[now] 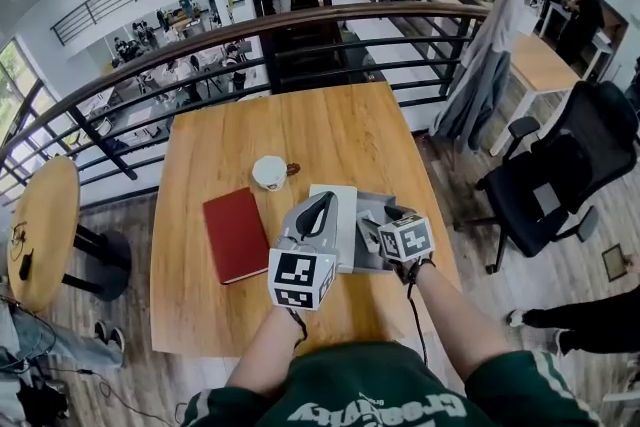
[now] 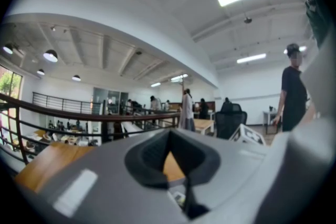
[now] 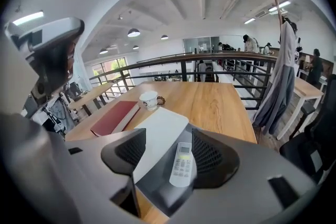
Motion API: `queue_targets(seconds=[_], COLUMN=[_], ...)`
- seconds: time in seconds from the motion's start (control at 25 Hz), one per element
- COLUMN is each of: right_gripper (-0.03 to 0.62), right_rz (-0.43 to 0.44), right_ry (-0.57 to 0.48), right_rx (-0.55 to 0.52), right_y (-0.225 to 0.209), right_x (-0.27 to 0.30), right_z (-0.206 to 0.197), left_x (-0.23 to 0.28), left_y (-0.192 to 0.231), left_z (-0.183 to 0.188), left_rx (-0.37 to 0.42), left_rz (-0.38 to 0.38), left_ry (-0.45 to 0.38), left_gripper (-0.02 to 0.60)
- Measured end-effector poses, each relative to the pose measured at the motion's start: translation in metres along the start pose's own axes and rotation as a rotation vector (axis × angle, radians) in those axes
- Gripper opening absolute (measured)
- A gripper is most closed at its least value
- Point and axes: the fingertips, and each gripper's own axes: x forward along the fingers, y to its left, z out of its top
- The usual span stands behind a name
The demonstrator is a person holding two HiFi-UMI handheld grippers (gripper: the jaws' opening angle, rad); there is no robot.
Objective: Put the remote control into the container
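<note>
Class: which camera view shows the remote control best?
The right gripper view: the remote control lies whole, buttons up, between open jaws. The head view does not show it clearly; the left gripper view misses it.

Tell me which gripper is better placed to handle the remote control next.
Right. The right gripper has its open jaws framing the remote control, which lies on the grey container just below them. The left gripper is open too, but points out over the room with nothing between its jaws.

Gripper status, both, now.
Left gripper: open, nothing between its jaws.
Right gripper: open, above the remote control lying in the container.
</note>
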Motion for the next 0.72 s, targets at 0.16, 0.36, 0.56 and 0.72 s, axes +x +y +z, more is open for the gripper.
queue_targets(seconds=[0.16, 0.36, 0.56, 0.72], right_gripper=[0.279, 0.279, 0.279, 0.28], right_rz=[-0.009, -0.002, -0.013, -0.008], right_ry=[-0.069, -0.137, -0.229, -0.328], right_rx=[-0.031, -0.033, -0.065, -0.105], right_y=[0.004, 0.01, 0.016, 0.027], right_x=[-0.013, -0.029, -0.051, -0.073], right_z=[0.02, 0.038, 0.06, 0.083], left_x=[0.003, 0.002, 0.002, 0.0], left_y=[0.007, 0.015, 0.017, 0.022], left_z=[0.004, 0.009, 0.007, 0.004], left_rx=[0.01, 0.018, 0.018, 0.021], left_rz=[0.013, 0.024, 0.031, 0.029], left_ry=[-0.006, -0.011, -0.006, 0.008], left_gripper=[0.0, 0.0, 0.0, 0.0])
